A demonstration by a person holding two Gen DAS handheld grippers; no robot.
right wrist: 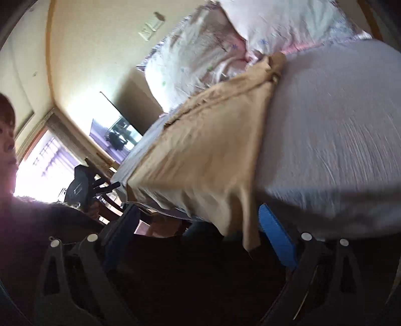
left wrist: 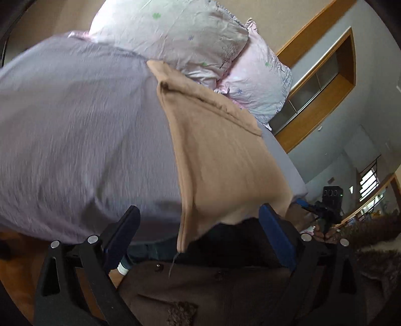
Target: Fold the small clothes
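Tan knit fabric, a small garment (left wrist: 220, 160), lies stretched along the near side of a bed covered in a pale lilac sheet (left wrist: 75, 125), its far end bunched up just beside 2 floral pillows (left wrist: 175, 37) at the head of the bed and its near end hanging off the mattress edge. In the left wrist view the left gripper (left wrist: 200, 220) has its 2 dark blue fingers (left wrist: 275, 235) spread wide, with the garment's drooping lower edge hanging in the gap between them; whether either finger touches the cloth cannot be told. In the right wrist view the same garment (right wrist: 205, 155) runs from the pillows (right wrist: 275, 22) down over the sheet (right wrist: 338, 125), and its hanging corner drops between the fingers of the right gripper (right wrist: 200, 220), whose jaws also stand wide apart, the blue right finger (right wrist: 275, 238) just beside the cloth's corner without a visible pinch. The person's brown coat (left wrist: 213, 288) fills the lower left wrist view. A wooden-framed opening (left wrist: 325, 82) sits in the wall beyond the bed.
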